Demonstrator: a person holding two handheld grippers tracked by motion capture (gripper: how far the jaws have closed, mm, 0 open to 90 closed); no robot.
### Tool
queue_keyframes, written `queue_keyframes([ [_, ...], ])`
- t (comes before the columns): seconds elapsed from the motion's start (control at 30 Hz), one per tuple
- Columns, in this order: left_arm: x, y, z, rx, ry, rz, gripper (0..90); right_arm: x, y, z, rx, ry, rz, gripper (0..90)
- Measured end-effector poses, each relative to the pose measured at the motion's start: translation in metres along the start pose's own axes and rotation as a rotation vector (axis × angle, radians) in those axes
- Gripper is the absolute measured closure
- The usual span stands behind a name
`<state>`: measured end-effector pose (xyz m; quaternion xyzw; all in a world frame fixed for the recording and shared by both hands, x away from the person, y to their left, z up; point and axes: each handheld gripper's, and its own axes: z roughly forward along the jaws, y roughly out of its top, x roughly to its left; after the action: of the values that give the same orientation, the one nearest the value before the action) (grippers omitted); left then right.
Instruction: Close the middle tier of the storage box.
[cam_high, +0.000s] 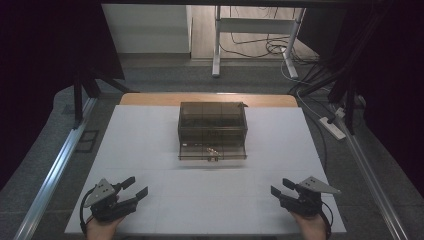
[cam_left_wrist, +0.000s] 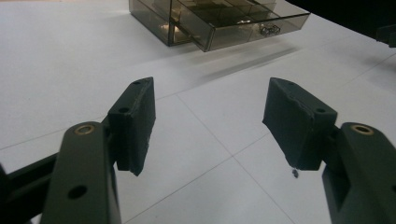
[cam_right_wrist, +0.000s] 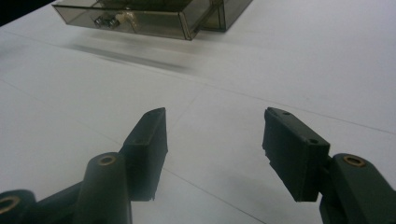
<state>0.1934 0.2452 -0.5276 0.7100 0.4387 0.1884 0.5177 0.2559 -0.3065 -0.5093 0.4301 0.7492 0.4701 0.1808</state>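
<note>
A smoky transparent drawer box (cam_high: 212, 125) stands at the middle of the white table (cam_high: 150, 150). Its lower drawer (cam_high: 212, 151) is pulled out toward me, and small metal items (cam_high: 212, 151) lie inside it. My left gripper (cam_high: 136, 188) rests near the front left corner, held by a hand, jaws open and empty. My right gripper (cam_high: 280, 187) sits near the front right corner, also open and empty. The left gripper view has the box (cam_left_wrist: 219, 21) far ahead beyond its open jaws (cam_left_wrist: 210, 121). In the right gripper view the drawer (cam_right_wrist: 135, 18) lies ahead to the left.
Dark curtains flank the table on both sides. Metal rails (cam_high: 55, 170) run along the floor at left and right. Cables and a power strip (cam_high: 332, 127) lie on the floor at right. A desk frame (cam_high: 250, 35) stands beyond the table.
</note>
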Motion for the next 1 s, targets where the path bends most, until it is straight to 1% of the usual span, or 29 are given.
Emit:
queue_keyframes([
  [0.07, -0.001, 0.001, 0.001, 0.003, -0.003, 0.003, 35.9, 0.001, 0.000, 0.000, -0.008, 0.002, -0.004, 39.7],
  [0.13, -0.002, 0.002, 0.001, 0.005, -0.007, -0.001, 36.6, 0.003, 0.000, 0.001, -0.005, 0.010, -0.007, 39.4],
  [0.27, -0.005, 0.003, -0.001, -0.007, -0.014, 0.002, 37.7, 0.007, 0.001, 0.003, -0.003, 0.009, -0.026, 39.0],
  [0.4, -0.005, 0.003, 0.000, -0.009, -0.019, -0.001, 38.1, 0.011, 0.002, 0.004, -0.011, 0.025, -0.035, 39.0],
  [0.53, -0.007, 0.005, 0.004, -0.008, -0.029, 0.001, 37.9, 0.015, 0.003, 0.006, -0.013, 0.039, -0.043, 39.1],
  [0.67, -0.010, 0.006, 0.011, 0.012, -0.043, 0.012, 37.1, 0.019, 0.003, 0.008, -0.009, 0.054, -0.054, 39.1],
  [0.87, -0.014, 0.009, 0.017, 0.012, -0.056, 0.025, 37.6, 0.023, 0.004, 0.011, -0.019, 0.064, -0.062, 39.1],
  [1.0, -0.016, 0.010, 0.020, 0.011, -0.061, 0.025, 37.6, 0.026, 0.005, 0.015, -0.015, 0.076, -0.068, 39.1],
])
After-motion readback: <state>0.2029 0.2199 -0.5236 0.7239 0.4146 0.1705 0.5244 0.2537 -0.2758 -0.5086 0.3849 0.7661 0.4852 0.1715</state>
